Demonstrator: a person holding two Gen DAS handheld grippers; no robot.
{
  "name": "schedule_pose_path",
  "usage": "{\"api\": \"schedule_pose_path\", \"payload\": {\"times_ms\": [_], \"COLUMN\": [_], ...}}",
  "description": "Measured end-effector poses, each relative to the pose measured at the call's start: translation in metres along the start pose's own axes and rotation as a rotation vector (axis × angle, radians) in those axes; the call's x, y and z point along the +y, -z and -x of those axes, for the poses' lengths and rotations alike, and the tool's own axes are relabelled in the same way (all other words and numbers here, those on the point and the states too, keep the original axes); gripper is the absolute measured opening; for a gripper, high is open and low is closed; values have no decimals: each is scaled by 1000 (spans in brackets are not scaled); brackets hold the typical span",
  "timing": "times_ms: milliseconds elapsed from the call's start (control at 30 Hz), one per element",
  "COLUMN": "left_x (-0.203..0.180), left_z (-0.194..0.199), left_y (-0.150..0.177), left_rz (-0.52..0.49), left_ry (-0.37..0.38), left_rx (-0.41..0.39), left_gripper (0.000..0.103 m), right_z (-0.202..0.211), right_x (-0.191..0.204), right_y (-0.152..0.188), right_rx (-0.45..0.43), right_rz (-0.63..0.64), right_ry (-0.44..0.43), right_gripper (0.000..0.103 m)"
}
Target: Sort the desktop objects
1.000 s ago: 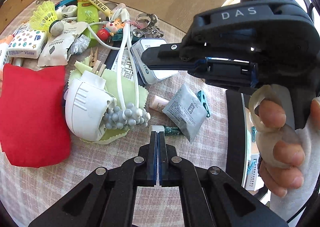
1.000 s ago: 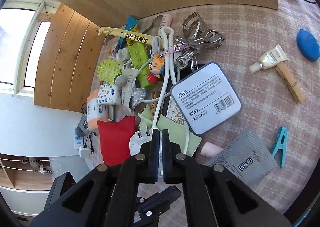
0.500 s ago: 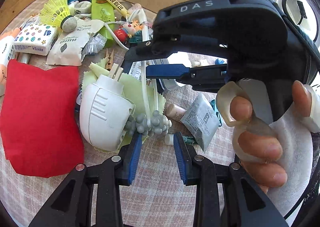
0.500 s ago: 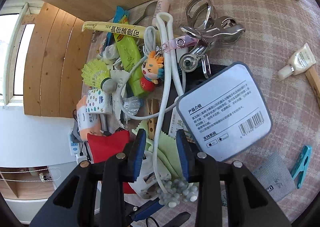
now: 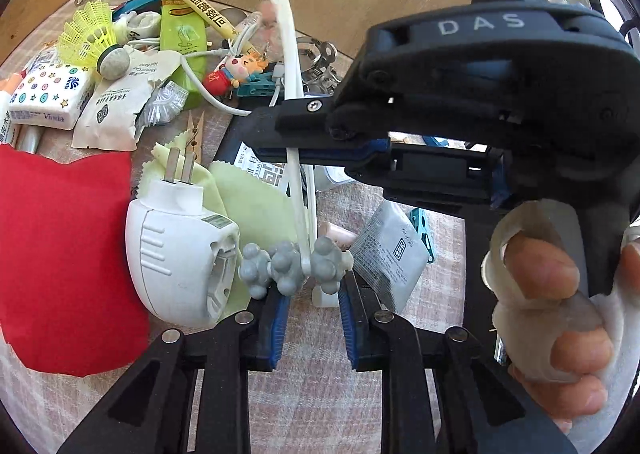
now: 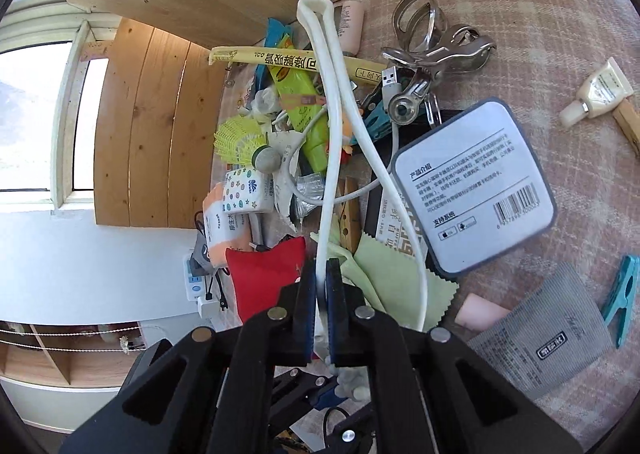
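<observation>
Sorting has barely begun: I see nearly every item heaped in one pile. My right gripper [image 6: 319,286] is clamped on one strand of the white massager loop [image 6: 334,101], which runs forward over the pile. My left gripper [image 5: 311,304] stands with its fingers apart, the loop's grey bead cluster [image 5: 294,266] between them. Obstructions: white plug adapter [image 5: 182,254] left of the beads, green cloth [image 5: 256,197] beneath, grey sachet [image 5: 390,254] right, charger cable [image 5: 204,87] ahead.

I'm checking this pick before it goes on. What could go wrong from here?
The right tongs pinch one strand of the white looped massager; it may slip. Its loop lies over the charging cable and cartoon keychain, so lifting could drag them. The open left tongs flank its grey balls.
</observation>
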State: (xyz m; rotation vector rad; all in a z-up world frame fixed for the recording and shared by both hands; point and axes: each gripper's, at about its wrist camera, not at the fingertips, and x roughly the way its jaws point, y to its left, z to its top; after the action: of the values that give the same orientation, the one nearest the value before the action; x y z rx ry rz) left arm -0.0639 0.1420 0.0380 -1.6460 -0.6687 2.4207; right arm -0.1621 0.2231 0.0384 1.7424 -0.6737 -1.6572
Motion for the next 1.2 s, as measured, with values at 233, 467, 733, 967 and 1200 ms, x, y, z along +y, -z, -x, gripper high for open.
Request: {"api": "schedule_pose_path", "payload": {"times_ms": [233, 467, 733, 967, 1200], "left_x": [-20, -55, -98, -160, -215], "left_z": [14, 29, 42, 23, 12], "left_y": [9, 27, 64, 105, 136], "left_rz": [-23, -74, -208, -356, -475], "left_ry": [16, 70, 131, 192, 232], "left_rx": [-17, -5, 60, 146, 198], "left_gripper": [21, 21, 21, 18, 7], "right_z": [26, 64, 129, 187, 235], "right_x": [11, 3, -39, -93, -132], "right_y": [22, 53, 96, 140, 180], "right_rx": [-40, -88, -192, -289, -363], "right_rz": [28, 7, -63, -169, -248], "right_ry": [-6, -15, 29, 97, 152], "right_gripper": [5, 5, 5, 5, 5]}}
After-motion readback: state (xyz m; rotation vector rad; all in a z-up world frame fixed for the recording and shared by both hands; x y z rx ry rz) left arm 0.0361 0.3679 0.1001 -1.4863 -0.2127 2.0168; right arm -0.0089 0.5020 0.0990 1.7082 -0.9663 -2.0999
